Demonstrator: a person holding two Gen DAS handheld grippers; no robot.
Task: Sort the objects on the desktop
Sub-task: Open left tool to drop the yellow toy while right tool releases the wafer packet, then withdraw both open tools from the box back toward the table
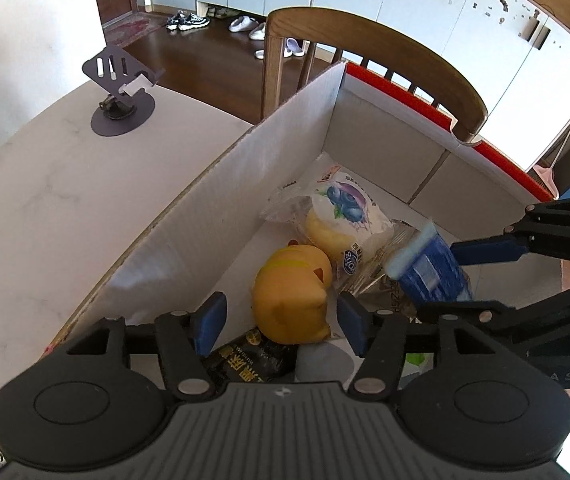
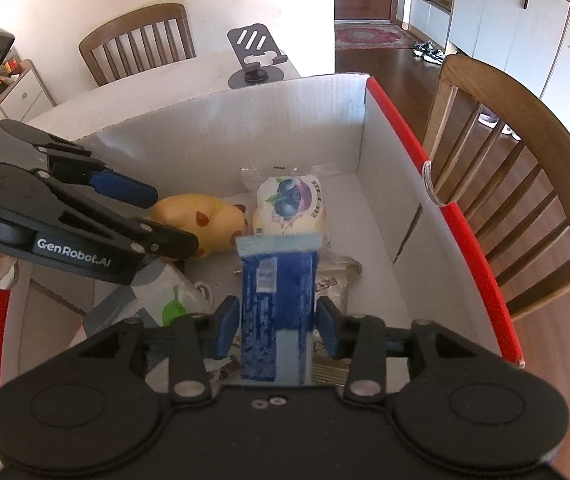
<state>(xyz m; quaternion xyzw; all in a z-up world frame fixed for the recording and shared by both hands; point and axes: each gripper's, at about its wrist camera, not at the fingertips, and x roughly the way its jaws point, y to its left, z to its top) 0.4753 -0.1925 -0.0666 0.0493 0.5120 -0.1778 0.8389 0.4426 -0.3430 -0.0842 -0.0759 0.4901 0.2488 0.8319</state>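
Note:
A white cardboard box [image 1: 253, 176] with red edges [image 2: 389, 144] holds a yellow duck toy [image 1: 291, 294] [image 2: 201, 224], a blueberry bread pack [image 1: 345, 220] [image 2: 291, 208] and other packets. My left gripper [image 1: 281, 320] is open over the duck, empty; it also shows in the right wrist view [image 2: 165, 216]. My right gripper [image 2: 277, 322] hangs inside the box with a blue carton [image 2: 277, 304] between its fingers; the right pad stands slightly off it. The carton also shows in the left wrist view [image 1: 431, 272].
A black snack packet [image 1: 249, 360] and a white pack with a green mark [image 2: 173, 304] lie in the box. A dark phone stand [image 1: 123, 96] [image 2: 255, 60] sits on the marble table [image 1: 45, 200]. Wooden chairs [image 2: 517, 168] stand beside it.

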